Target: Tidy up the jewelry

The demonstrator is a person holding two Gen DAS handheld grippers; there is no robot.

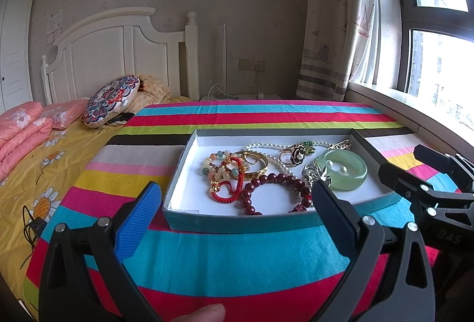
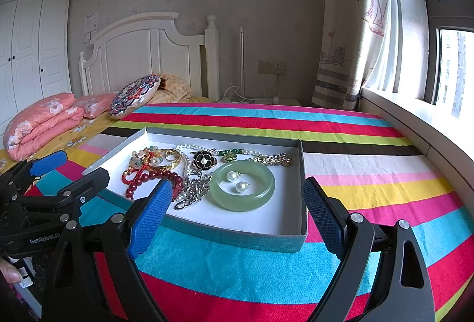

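A shallow teal box (image 1: 237, 222) (image 2: 237, 239) with a white floor lies on the striped cloth and holds mixed jewelry. Inside are a pale green jade bangle (image 1: 360, 173) (image 2: 243, 202) ringing two pearl earrings (image 2: 237, 182), a dark red bead bracelet (image 1: 266, 179) (image 2: 160, 173), a red cord bracelet (image 1: 228, 196), a gold bangle (image 1: 260, 166), a pearl necklace (image 2: 185, 156), a black flower brooch (image 1: 297, 156) (image 2: 203, 159) and a silver brooch (image 2: 195, 188). My left gripper (image 1: 235, 185) (image 2: 84, 165) hovers open at the box's near edge. My right gripper (image 2: 237, 182) (image 1: 400, 159) is open over the near right corner. Neither holds anything.
The striped cloth (image 2: 355, 173) covers the bed's window side. A yellow sheet (image 1: 44, 173), pink quilts (image 2: 44, 120), a round cushion (image 1: 112, 99) and a white headboard (image 2: 142, 49) lie to the left and behind. A window sill (image 2: 429, 126) runs along the right. A thumb (image 1: 204, 313) shows at the bottom.
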